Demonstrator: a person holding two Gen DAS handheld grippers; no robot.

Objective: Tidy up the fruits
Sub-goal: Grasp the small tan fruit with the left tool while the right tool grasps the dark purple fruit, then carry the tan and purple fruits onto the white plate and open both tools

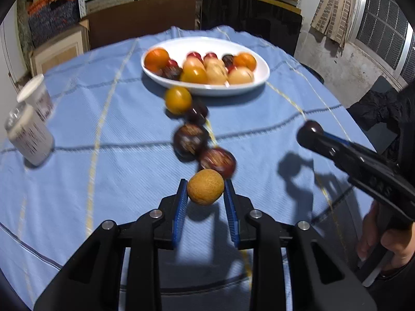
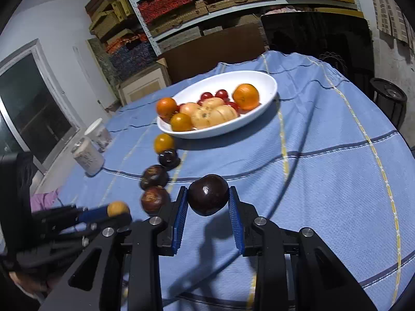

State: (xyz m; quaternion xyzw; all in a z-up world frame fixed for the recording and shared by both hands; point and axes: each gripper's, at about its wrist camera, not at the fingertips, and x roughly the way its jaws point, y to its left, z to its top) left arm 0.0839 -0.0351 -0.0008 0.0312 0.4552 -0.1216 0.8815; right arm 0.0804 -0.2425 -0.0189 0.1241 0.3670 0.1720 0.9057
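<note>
Left gripper [image 1: 205, 193] clamped on tan fruit [image 1: 205, 186] | right gripper [image 2: 208, 200] clamped on plum [image 2: 208, 194] | bowl [image 1: 262, 64] mostly filled | four fruits left on cloth [image 1: 103, 155]

A blue-clothed table [image 1: 103, 129] carries a white bowl [image 1: 259, 77], two cups [image 1: 28, 134], and loose fruits [image 1: 190, 140].

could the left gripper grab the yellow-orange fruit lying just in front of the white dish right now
Probably not as it stands: the left gripper is already shut on a tan fruit, so nothing else fits. The way to the yellow-orange fruit also runs over three dark fruits.
</note>
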